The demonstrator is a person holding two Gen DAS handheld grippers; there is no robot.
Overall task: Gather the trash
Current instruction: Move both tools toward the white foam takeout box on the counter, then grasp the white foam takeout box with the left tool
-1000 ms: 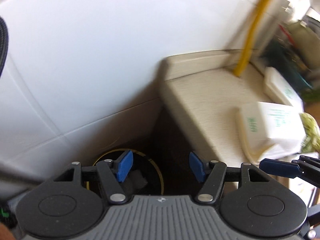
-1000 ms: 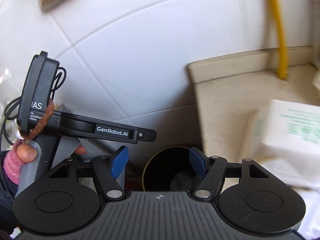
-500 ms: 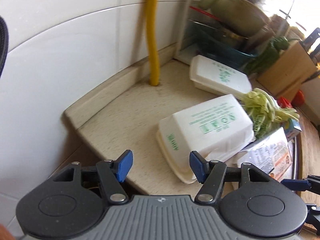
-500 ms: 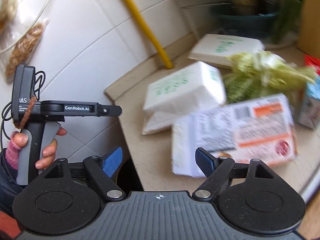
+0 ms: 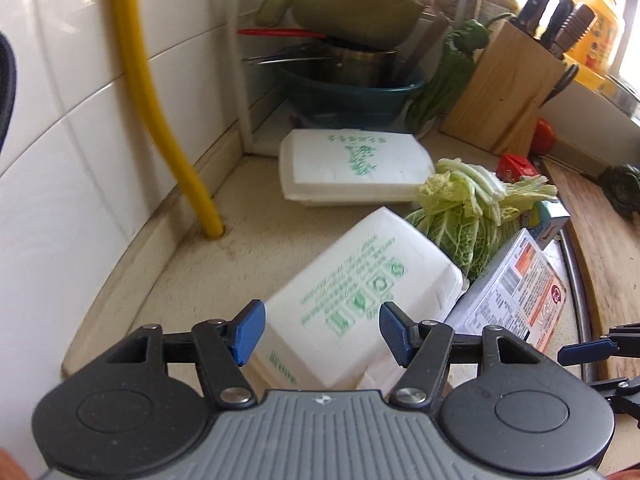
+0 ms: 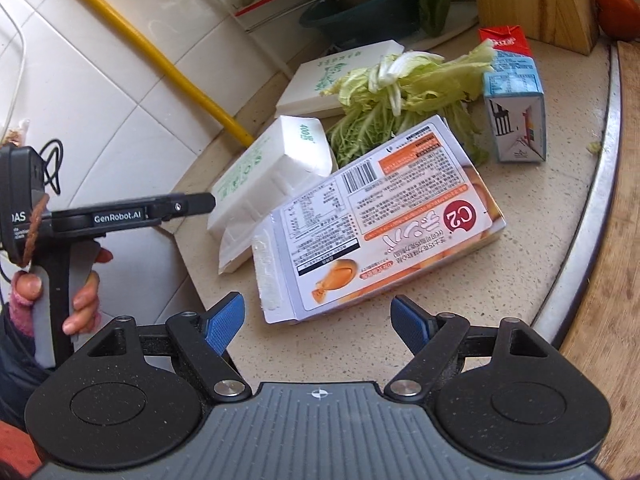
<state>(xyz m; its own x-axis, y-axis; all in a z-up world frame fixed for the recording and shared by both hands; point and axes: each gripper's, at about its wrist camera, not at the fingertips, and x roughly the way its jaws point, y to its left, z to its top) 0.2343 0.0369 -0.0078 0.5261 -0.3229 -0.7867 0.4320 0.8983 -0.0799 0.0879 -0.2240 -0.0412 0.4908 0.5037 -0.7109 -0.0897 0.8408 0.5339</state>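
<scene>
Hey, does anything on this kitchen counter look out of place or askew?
Yes. The nearer foam box sits tilted, its corner overhanging the counter edge, with the flattened carton lying against it. Loose cabbage leaves sprawl behind them.

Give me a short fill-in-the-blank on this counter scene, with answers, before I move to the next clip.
1. The flat printed cardboard box leans on the near white foam takeout box, whose print is ____.
2. The knives stand in a ____ block.
3. The hose running down the tiled wall is ____.
4. Beside the leafy cabbage stands a small blue-and-white carton with a ____ top.

Answers: green; wooden; yellow; red
</scene>
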